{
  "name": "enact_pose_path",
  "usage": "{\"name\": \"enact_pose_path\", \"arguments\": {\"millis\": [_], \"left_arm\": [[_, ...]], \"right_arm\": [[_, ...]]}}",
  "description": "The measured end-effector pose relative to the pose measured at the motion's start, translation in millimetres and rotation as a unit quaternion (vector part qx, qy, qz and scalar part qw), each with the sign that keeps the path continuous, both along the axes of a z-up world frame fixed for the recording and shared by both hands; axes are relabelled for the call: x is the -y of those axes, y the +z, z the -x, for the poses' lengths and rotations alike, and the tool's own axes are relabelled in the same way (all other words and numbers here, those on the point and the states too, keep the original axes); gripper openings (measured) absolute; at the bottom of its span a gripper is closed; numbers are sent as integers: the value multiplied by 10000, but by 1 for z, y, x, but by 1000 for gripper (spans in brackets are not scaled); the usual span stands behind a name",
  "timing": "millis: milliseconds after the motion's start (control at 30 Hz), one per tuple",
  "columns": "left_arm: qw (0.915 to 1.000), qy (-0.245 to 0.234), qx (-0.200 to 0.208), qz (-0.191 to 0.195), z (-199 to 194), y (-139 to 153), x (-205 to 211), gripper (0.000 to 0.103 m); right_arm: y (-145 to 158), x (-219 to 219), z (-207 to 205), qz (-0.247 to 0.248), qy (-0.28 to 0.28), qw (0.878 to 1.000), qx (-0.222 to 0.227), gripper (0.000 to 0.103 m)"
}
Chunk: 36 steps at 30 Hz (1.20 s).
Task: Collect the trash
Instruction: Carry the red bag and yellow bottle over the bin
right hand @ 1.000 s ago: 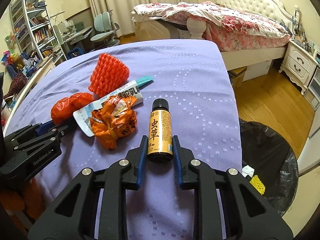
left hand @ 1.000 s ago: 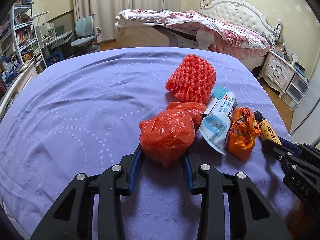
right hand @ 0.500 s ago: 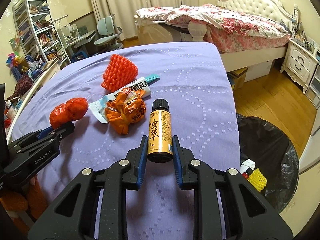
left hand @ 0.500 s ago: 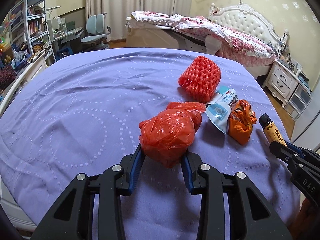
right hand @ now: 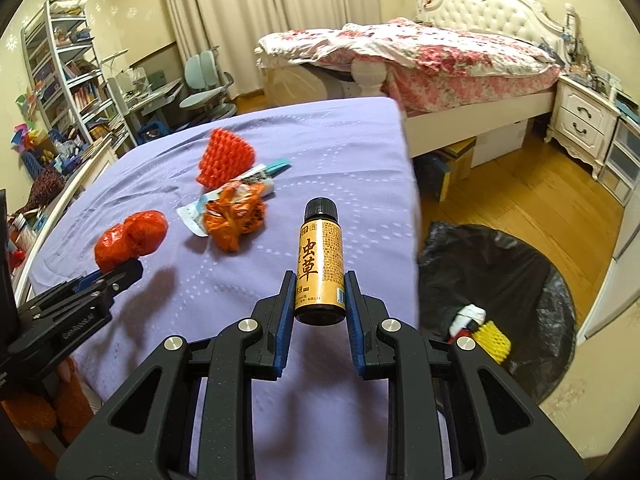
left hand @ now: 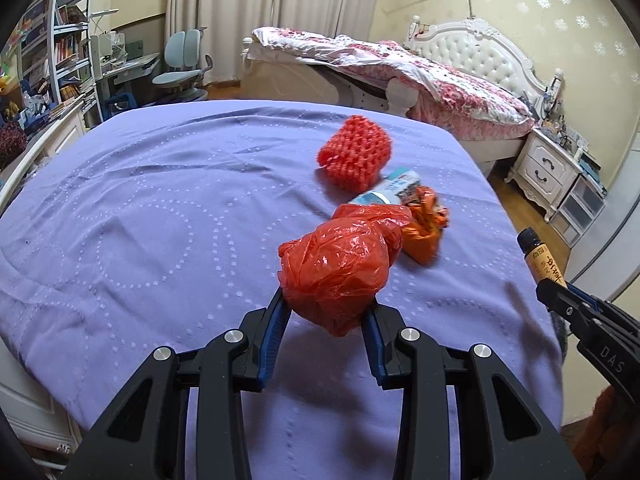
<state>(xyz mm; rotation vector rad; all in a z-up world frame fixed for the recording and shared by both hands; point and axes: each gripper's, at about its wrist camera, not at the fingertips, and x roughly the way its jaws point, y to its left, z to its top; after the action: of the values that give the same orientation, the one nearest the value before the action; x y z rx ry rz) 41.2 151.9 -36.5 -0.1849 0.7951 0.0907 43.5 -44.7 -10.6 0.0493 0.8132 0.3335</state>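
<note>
My left gripper (left hand: 326,312) is shut on a crumpled red plastic bag (left hand: 338,270) and holds it above the purple table (left hand: 140,220). My right gripper (right hand: 320,292) is shut on a small gold bottle (right hand: 320,268) with a black cap, lifted above the table's right edge. The bottle also shows at the right in the left wrist view (left hand: 542,260). On the table lie a red foam net (right hand: 224,158), a white and blue wrapper (right hand: 256,176) and a crumpled orange wrapper (right hand: 234,218). A black-lined trash bin (right hand: 492,276) stands on the floor to the right.
The bin holds a yellow foam net (right hand: 492,342) and other scraps. A bed (right hand: 420,56) stands behind the table, a nightstand (right hand: 584,120) at far right, a desk, chair (right hand: 204,84) and bookshelf (right hand: 64,76) at left.
Both grippers have risen and pulled back with their loads. The red bag and the bottle are now off the cloth. The right gripper has shifted toward the bin side.
</note>
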Motion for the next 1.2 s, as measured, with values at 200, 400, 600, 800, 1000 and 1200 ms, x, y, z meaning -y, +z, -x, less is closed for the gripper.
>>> {"name": "enact_pose_path", "arguments": {"millis": [200, 400, 600, 800, 1000, 1200], "left_arm": [[9995, -293, 109, -9, 0, 7, 33, 37], [9977, -658, 166, -78, -5, 10, 73, 37], [9942, -1033, 192, -209, -13, 8, 116, 37], [9910, -1309, 113, -262, -21, 3, 148, 37], [9882, -1494, 89, -327, -34, 1, 170, 37], [9858, -1626, 62, -419, -44, -1, 188, 37]], "right_arm": [[2, 35, 10, -43, -339, 9994, 53, 23], [3, 68, 17, -59, -694, 9975, 127, 23], [0, 97, 21, -36, -987, 9950, 164, 23], [-4, 120, 18, -69, -1224, 9924, 132, 23], [-9, 136, 14, -99, -1401, 9900, 103, 23], [-13, 146, 10, -109, -1521, 9883, 80, 23]]}}
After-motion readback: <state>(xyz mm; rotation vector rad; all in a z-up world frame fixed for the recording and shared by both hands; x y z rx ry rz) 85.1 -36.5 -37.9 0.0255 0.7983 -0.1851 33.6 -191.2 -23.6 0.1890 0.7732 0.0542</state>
